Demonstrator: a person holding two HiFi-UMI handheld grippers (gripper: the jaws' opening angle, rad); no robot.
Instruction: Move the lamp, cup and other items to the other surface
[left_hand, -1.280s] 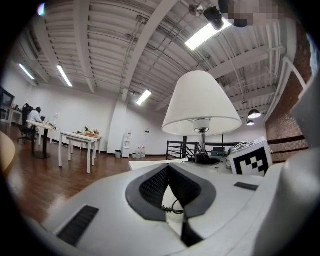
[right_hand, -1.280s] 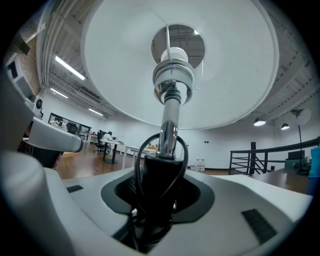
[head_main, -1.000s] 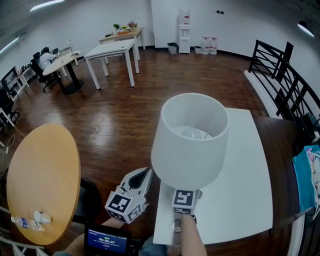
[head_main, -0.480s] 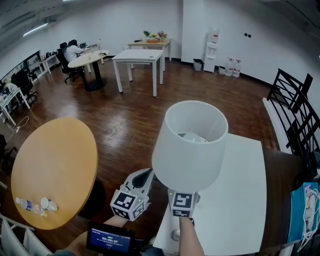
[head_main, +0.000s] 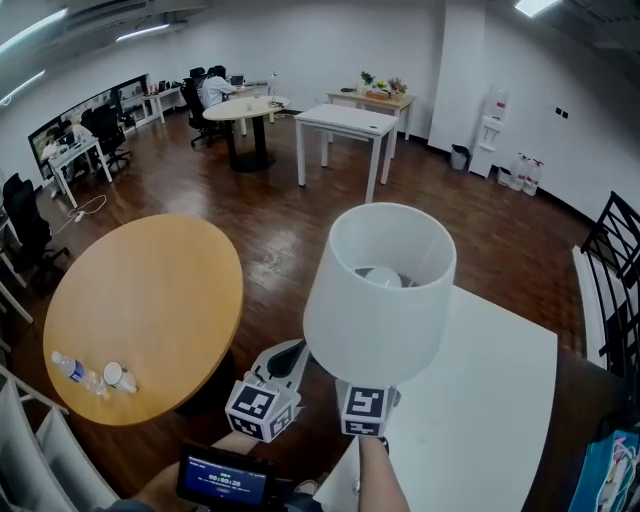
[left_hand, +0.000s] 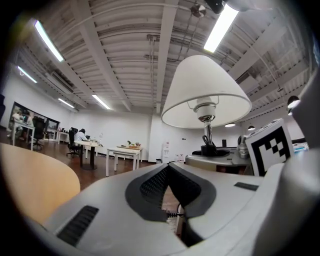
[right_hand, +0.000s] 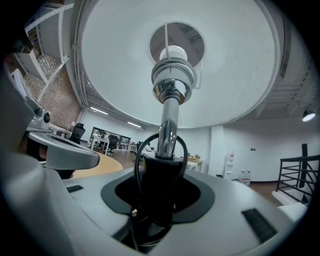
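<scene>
Nearest, at the bottom of the head view, is a small screen. Just past it, the L gripper has its jaws together w/ nothing btwn them, and it points level.

Beside it, the R gripper is clamped partway on the lamp's black base. The lamp is upright and off any surface, w/ a black cord looped round the stem. In the head view the white shade sits over the left edge of the white table.

To the left, well apart, is a round wood table. A bottle lies near its near-left edge, w/ a cup just beside it.

Further back are a white desk and a round desk w/ a seated person. A water dispenser stands at the far wall.
</scene>
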